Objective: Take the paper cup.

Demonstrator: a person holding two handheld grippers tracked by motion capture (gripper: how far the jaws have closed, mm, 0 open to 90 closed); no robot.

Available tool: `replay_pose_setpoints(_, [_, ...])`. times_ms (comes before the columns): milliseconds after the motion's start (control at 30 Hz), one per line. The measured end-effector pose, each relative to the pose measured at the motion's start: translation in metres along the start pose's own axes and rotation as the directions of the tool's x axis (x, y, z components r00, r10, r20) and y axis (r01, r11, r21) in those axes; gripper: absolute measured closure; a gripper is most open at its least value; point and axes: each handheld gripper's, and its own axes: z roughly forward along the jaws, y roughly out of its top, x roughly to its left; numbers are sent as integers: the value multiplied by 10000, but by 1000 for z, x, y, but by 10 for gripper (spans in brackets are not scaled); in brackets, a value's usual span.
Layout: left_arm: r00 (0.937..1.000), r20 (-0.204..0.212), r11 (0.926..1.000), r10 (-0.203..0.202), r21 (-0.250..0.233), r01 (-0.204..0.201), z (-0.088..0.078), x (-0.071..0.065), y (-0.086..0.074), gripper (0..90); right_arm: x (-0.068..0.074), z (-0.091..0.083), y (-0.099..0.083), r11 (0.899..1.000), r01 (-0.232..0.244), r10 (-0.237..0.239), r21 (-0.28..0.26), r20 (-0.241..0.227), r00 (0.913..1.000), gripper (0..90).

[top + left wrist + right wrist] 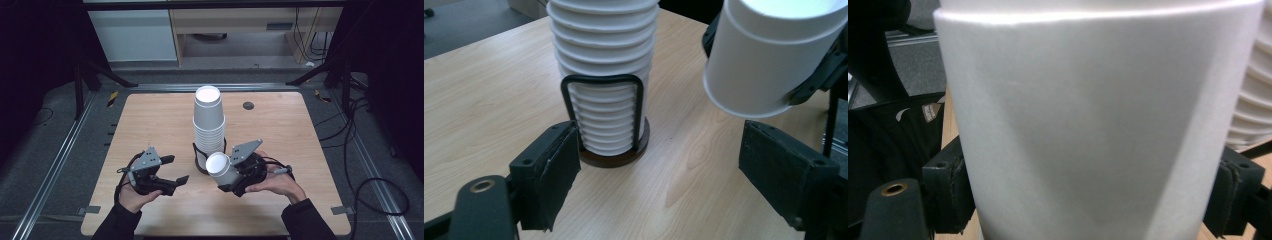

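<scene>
A tall stack of white paper cups (208, 120) stands upside down in a dark wire holder (201, 161) on a round base at the table's middle. My right gripper (234, 176) is shut on a single white cup (221, 169), tilted, just right of the holder; the cup (1098, 120) sits between both pads. My left gripper (176, 169) is open at the front left, a short way from the stack, with nothing between its pads. In the left gripper view the stack (604, 75) and holder (611, 150) lie ahead, and the held cup (769, 55) hangs at the upper right.
The wooden table (150, 125) has a small dark round disc (248, 105) near its far right. Metal frame rails, cables and a pale cabinet lie beyond the table edges on the grey floor.
</scene>
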Motion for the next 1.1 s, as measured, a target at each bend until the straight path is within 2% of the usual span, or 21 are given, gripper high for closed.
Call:
replay_pose_setpoints(233, [9990, 413, 9999, 163, 38, -165, 5, -7, 2, 156, 0, 11, 2, 9995, 63, -56, 308, -221, 9997, 151])
replay_pose_setpoints(367, [9980, 608, 9998, 193, 20, -194, 7, -10, 3, 156, 0, 16, 4, 9995, 129, -118, 283, -358, 9993, 151])
replay_pose_setpoints(500, [9951, 983, 9999, 110, -68, -104, 9, -12, 4, 155, 1, 21, 6, 9991, 232, -218, 351, -391, 9990, 151])
replay_pose_setpoints(800, [9918, 1265, 9998, 202, -36, -199, 16, -19, 7, 152, 3, 25, 9, 9989, 352, -341, 295, -393, 9986, 151])
replay_pose_setpoints(1100, [9892, 1449, 9998, 209, -108, -195, 21, -23, 10, 151, 6, 33, 12, 9982, 515, -498, 293, -585, 9970, 151])
